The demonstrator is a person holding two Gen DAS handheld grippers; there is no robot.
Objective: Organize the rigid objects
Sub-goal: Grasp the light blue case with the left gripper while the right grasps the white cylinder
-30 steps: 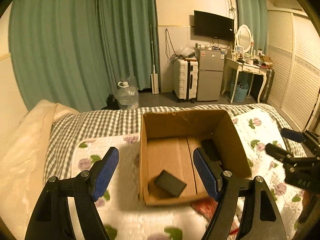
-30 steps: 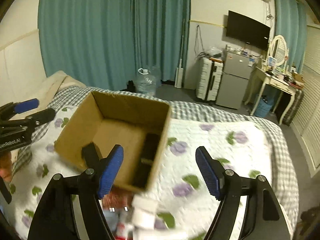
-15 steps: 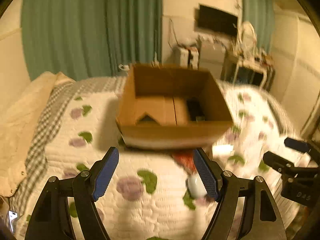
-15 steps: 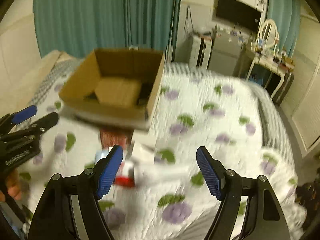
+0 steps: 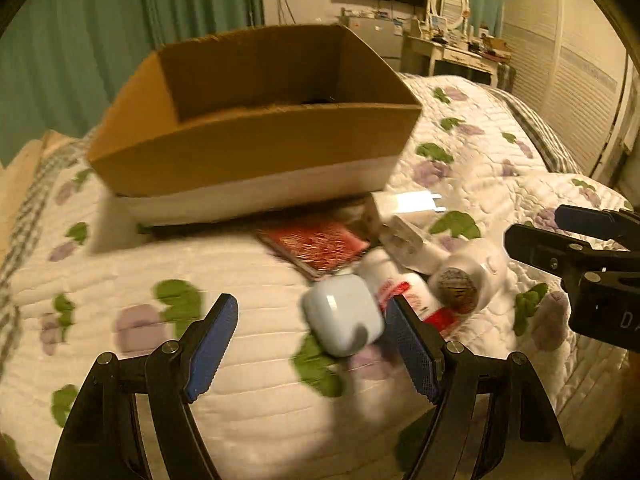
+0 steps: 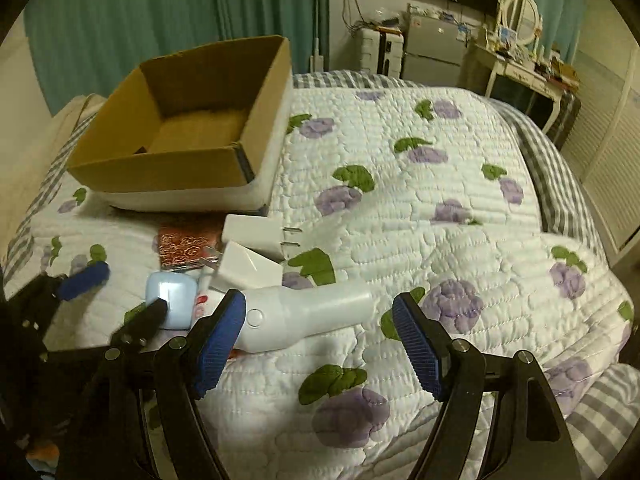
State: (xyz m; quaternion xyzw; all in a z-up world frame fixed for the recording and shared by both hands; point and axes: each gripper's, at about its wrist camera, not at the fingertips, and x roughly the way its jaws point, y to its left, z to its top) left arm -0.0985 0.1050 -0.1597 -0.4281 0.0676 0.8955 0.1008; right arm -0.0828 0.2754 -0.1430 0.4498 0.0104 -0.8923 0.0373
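A: Progress check. The cardboard box (image 6: 188, 128) sits upper left of the right wrist view, on the quilted bedspread (image 6: 420, 200). A small dark shape shows low in its near left corner, and a dark sliver above the near wall in the left wrist view. So I'd judge something is already packed; can't make out what.

B: And what's left outside?

A: A cluster in front of the box, left of centre in the right wrist view: red patterned booklet (image 6: 186, 246), two white plug adapters (image 6: 256, 236) touching each other, a pale blue earbud case (image 6: 172, 300), and a long white bottle-shaped device (image 6: 308, 316) lying on its side. In the left wrist view a red-and-white tube (image 5: 408, 296) also lies just beside the case. Most of the job remains, by my reading.

B: Grippers?

A: Left gripper (image 5: 312, 348) spread wide, holding nothing; the earbud case (image 5: 342, 314) lies between its fingers, close to the right one. Looks like the next pick. Right gripper (image 6: 320, 344) also wide and empty, its left finger over the device's butt end, in front of it. Contact unclear.
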